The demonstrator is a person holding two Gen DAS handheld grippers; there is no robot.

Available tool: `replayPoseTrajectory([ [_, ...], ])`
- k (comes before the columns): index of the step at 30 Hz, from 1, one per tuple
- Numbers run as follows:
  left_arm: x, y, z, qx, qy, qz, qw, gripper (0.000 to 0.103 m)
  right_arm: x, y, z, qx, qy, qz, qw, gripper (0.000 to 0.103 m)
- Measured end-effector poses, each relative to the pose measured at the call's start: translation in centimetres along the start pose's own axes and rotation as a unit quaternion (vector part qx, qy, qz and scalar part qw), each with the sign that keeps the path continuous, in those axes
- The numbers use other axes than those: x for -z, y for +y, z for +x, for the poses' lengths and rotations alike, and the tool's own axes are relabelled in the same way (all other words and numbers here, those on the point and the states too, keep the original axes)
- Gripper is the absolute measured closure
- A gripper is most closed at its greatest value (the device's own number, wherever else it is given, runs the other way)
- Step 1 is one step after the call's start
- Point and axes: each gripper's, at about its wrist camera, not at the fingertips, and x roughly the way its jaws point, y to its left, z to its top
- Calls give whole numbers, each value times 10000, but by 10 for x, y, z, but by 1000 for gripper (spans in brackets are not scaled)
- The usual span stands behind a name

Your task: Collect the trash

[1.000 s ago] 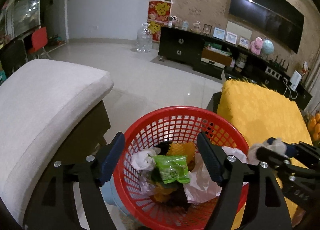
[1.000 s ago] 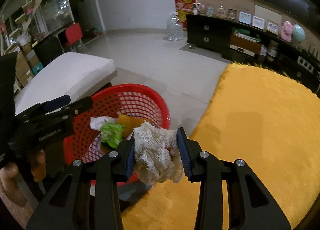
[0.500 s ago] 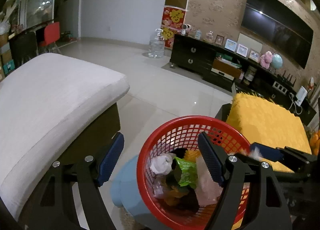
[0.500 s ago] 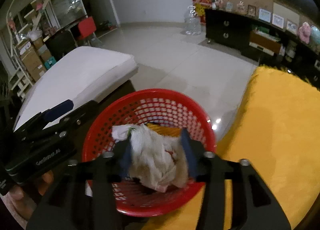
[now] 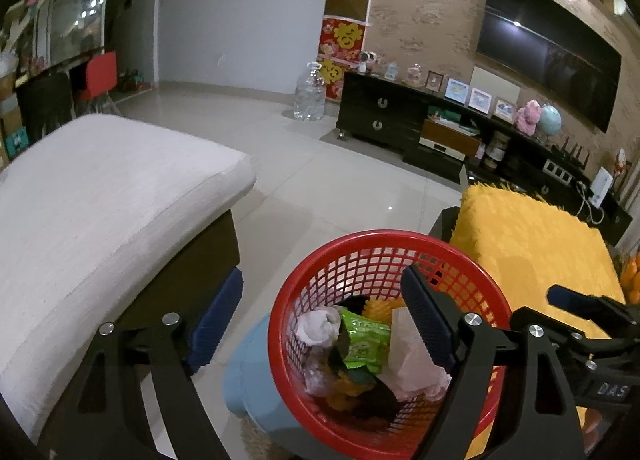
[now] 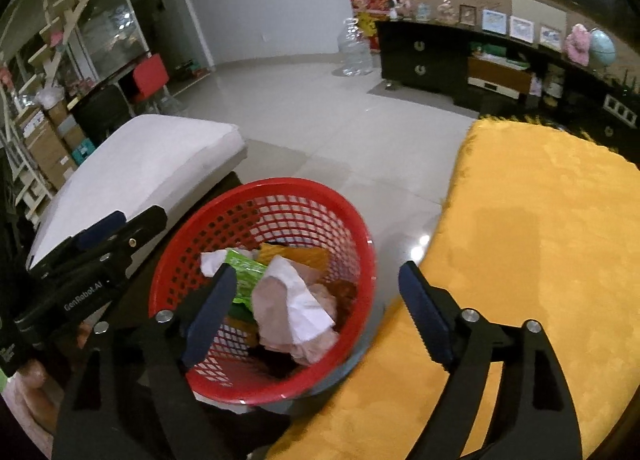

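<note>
A red mesh basket [image 5: 360,256] [image 6: 276,196] stands on a pale blue stool [image 5: 252,376] beside the yellow-covered table. It holds several pieces of trash: a green wrapper [image 5: 366,344] [image 6: 244,276], a white tissue wad [image 5: 318,326], and a crumpled white cloth [image 6: 296,300] on top. My left gripper [image 5: 320,324] is open and empty, hovering over the basket's left side. My right gripper [image 6: 316,308] is open and empty above the basket's right rim, with the cloth lying below it.
A yellow fuzzy cover [image 6: 540,244] [image 5: 528,236] lies on the table to the right. A white cushioned seat [image 5: 100,204] [image 6: 148,168] stands left of the basket. A dark TV cabinet [image 5: 440,132] runs along the far wall across tiled floor.
My right gripper carried the white cloth from the yellow table to over the basket, then opened; the cloth now lies in the basket. My left gripper pulled back and up a little.
</note>
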Motion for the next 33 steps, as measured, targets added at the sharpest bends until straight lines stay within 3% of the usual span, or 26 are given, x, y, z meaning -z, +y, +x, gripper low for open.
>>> replayPoseTrajectory([
  [9,7,-19,-7,5,-93,274,9996,20,18,-4,-23,140,-264,-102,9995,7],
  [26,30,-29,-41,-130,-62,413,9990,15,40,-4,-88,210,-1003,66,9947,7],
  [33,36,-32,-73,25,-241,466,9986,12,53,-3,-109,346,-1157,134,9926,7],
])
